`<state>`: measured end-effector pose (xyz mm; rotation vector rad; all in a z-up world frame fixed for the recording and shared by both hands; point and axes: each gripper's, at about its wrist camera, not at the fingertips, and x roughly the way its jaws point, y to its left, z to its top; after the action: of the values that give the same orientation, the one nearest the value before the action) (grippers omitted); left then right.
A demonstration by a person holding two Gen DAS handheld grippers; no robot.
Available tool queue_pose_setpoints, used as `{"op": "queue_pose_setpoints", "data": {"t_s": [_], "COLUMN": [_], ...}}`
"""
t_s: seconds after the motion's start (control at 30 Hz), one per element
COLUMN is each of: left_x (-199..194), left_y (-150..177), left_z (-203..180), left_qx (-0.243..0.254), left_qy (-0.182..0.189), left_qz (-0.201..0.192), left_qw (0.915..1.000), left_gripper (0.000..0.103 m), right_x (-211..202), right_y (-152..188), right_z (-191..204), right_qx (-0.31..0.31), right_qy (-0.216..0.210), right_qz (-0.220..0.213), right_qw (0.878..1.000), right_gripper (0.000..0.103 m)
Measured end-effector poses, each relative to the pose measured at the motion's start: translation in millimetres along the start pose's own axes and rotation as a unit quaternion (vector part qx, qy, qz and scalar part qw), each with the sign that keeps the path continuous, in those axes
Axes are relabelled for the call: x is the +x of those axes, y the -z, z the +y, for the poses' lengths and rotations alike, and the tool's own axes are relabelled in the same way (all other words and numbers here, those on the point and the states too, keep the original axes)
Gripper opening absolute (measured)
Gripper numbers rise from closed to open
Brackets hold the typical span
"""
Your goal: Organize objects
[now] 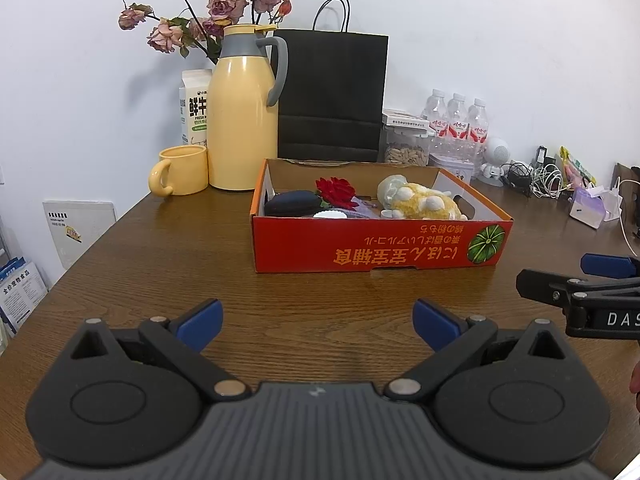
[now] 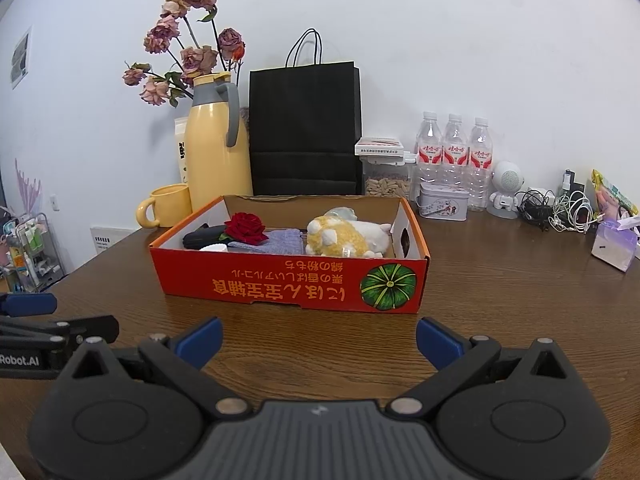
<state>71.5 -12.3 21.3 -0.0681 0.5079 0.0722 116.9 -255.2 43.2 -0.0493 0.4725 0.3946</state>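
Closest in, the left gripper sits low over the wooden table, blue-padded fingers spread wide with nothing between them. Same deal for the right gripper: jaws apart, empty, hovering over the glossy brown woodgrain. Each one pokes into the edge of the other's view, so they're side by side.

Just past them is the cardboard box, a shallow open-top tray, red-orange outside with upside-down print and a green pumpkin picture, plain white and brown inside. Stuff in it: a fuzzy yellow-and-white plush toy lying on its side at the right, a knitted grey-blue cloth in the middle, a red rose with velvety petals, a dark oval case at the left and a small white round lid-like thing against the near wall.

Behind the box, a matte black paper bag with cord handles stands upright. Left of it is a smooth yellow thermos jug with grey handle, a chunky yellow mug, and dried pink roses. To the right, a clear jar of nuts, a small tin, three plastic water bottles, a little white robot figure and a tangle of cables.
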Motion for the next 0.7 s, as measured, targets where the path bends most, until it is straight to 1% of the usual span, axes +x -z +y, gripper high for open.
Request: {"op": "queue_pose_setpoints", "data": {"t_s": [0.7], "left_x": [0.4], "left_y": [1.8], "left_z": [-1.4], "left_qx": [0.001], "left_qy": [0.003], "left_qz": [0.003], "left_qw": [1.0000], "left_gripper": [0.103], "right_x": [0.3], "right_y": [0.6], "right_z": [1.1], "right_qx": [0.000], "right_qy": [0.000], "right_qz": [0.001], "right_qw": [1.000], "right_gripper": [0.103]}}
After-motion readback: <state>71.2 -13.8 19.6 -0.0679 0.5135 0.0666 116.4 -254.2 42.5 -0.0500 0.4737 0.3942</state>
